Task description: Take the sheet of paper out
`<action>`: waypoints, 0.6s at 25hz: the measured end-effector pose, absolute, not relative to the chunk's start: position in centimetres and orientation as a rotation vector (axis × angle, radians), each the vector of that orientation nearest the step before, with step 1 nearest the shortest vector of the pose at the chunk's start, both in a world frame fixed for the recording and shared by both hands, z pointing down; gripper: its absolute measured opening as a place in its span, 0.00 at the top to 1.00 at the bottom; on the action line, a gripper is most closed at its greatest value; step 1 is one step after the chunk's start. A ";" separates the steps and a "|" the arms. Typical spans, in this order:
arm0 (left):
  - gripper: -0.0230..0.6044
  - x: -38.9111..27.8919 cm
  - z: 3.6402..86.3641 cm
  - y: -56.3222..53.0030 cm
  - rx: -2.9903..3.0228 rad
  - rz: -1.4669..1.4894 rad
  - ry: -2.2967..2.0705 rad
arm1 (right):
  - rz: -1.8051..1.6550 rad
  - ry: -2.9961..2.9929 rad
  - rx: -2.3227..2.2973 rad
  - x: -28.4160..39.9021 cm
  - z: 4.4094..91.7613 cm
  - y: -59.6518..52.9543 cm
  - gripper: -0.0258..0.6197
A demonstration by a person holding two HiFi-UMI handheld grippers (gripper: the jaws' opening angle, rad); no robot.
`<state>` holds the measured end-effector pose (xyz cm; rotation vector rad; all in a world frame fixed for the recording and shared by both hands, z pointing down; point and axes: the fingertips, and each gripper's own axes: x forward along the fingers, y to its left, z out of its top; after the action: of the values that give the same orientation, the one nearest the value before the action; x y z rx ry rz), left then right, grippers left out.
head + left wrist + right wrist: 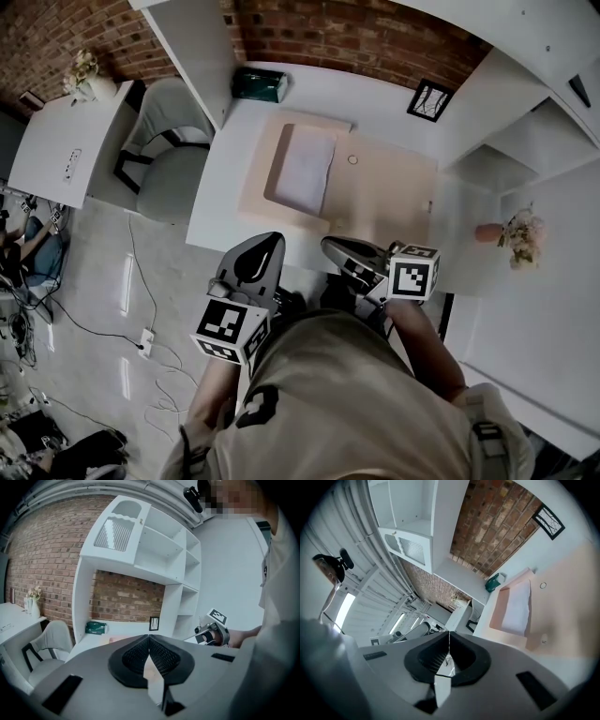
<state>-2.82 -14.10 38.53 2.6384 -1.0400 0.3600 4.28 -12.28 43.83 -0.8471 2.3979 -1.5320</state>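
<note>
On the white tabletop (375, 112) the sheet of paper (305, 169) lies untaken in the beige folder (384, 192); left gripper (267, 246) and right gripper (342, 251) hover short of the folder, fingers closed, empty.

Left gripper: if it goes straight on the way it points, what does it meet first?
Most likely the near edge of the tan folder on the desk: the left gripper, jaws together, points slightly down at it. The sheet of paper inside lies just beyond. Depth is uncertain.
</note>
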 end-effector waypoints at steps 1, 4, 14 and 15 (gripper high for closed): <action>0.94 -2.7 38.5 -14.1 2.645 0.366 -1.043 | -1.541 2.376 -0.844 4.6 43.9 -12.3 0.92; 0.94 -2.6 38.6 -14.1 2.654 0.389 -1.060 | -1.572 2.306 -0.838 5.4 44.1 -12.5 0.92; 0.94 -3.4 39.8 -13.5 2.601 0.375 -1.084 | -1.605 2.260 -0.974 7.5 46.3 -14.3 0.91; 0.94 -3.5 39.8 -13.5 2.597 0.373 -1.092 | -1.605 2.252 -0.988 7.7 46.5 -14.6 0.91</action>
<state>-3.54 -13.52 39.80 2.5966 -1.0924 0.3731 7.68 -14.64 46.53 -0.9877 2.2523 -1.6047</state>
